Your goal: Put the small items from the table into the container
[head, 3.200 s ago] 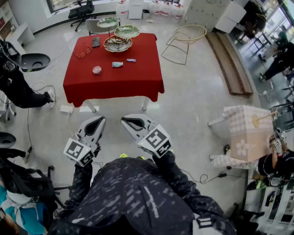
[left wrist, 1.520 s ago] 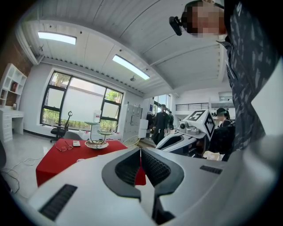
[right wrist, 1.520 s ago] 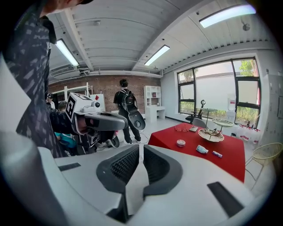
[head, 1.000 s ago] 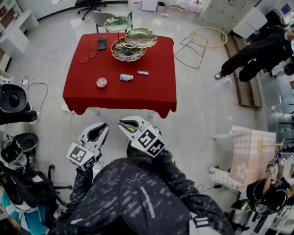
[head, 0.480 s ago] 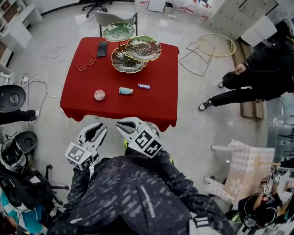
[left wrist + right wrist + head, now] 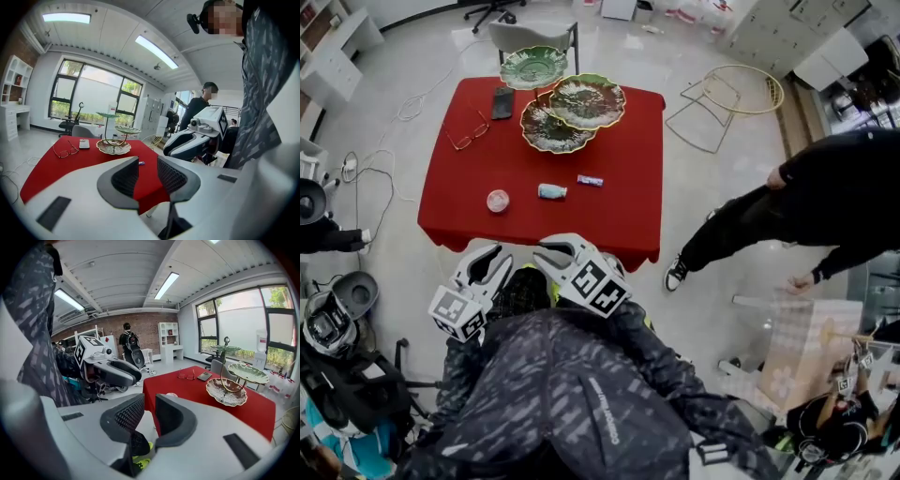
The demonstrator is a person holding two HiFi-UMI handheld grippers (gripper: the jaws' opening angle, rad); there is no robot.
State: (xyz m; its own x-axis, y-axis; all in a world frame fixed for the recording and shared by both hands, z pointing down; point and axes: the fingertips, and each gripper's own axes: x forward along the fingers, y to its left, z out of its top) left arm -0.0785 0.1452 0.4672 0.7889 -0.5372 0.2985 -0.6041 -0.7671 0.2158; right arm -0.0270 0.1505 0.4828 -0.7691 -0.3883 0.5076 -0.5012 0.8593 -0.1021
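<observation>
The red-clothed table stands just ahead of me. On its near part lie a round pink item, a teal packet and a small wrapped sweet. At the far side stands a tiered stand of leaf-shaped dishes, which the two gripper views show too. My left gripper and right gripper hover short of the table's near edge. Both sets of jaws are opening, with a narrow gap and nothing between them.
Glasses and a phone lie on the table's far left. A chair stands behind it. A person in black walks past on the right. A wire frame lies on the floor; helmets and gear sit at my left.
I have come closer to the table, and both grippers now reach its near edge. Their jaws have parted a little. A person in black has walked in from the right.
</observation>
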